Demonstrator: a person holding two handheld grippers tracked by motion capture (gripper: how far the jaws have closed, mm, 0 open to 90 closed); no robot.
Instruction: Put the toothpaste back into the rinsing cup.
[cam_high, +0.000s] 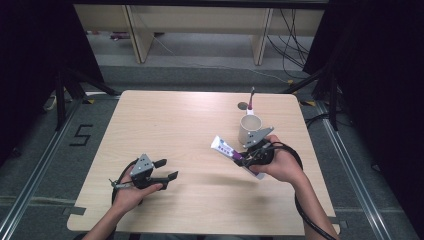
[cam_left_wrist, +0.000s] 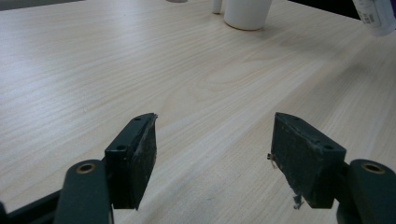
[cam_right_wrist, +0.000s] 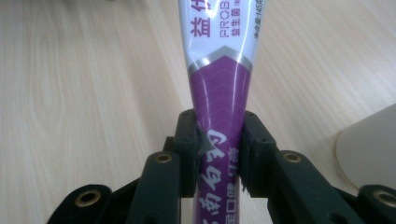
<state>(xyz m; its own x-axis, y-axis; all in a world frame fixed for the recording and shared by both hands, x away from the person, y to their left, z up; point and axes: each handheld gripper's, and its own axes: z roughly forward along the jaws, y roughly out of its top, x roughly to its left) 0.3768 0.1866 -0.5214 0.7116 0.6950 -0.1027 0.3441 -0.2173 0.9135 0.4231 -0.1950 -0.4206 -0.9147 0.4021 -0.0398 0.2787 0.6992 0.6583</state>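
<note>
toothpaste tube clamped in the right gripper beside the cup

the right gripper (cam_high: 243, 159) has its two black jaws pressed against the sides of a white and purple toothpaste tube (cam_high: 226, 148). in the right gripper view the tube (cam_right_wrist: 219, 88) runs up between the pads, purple where it is clamped and white farther along, with printed lettering on both parts. from above, the tube sticks out of the gripper toward the upper left, and a shorter stretch of it shows below the hand; its shadow lies apart from it on the wood, so it appears clear of the desk (cam_high: 175, 130). the person's right hand (cam_high: 284, 165) wraps the gripper body, with the cable looping round the wrist.

just beyond the gripper stands a white cup (cam_high: 248, 129), near the tube but not touching it. a toothbrush (cam_high: 251, 102) with a dark red handle leans upright in the cup. the curved edge at the lower right of the right gripper view may be this cup; i cannot tell for sure.

the left gripper (cam_high: 166, 169) sits well apart on the near left of the desk, held in the left hand (cam_high: 131, 192). its jaws stand wide apart with only bare wood between them, as the left gripper view shows; the cup (cam_left_wrist: 246, 13) appears far off at the top of that view.
</note>
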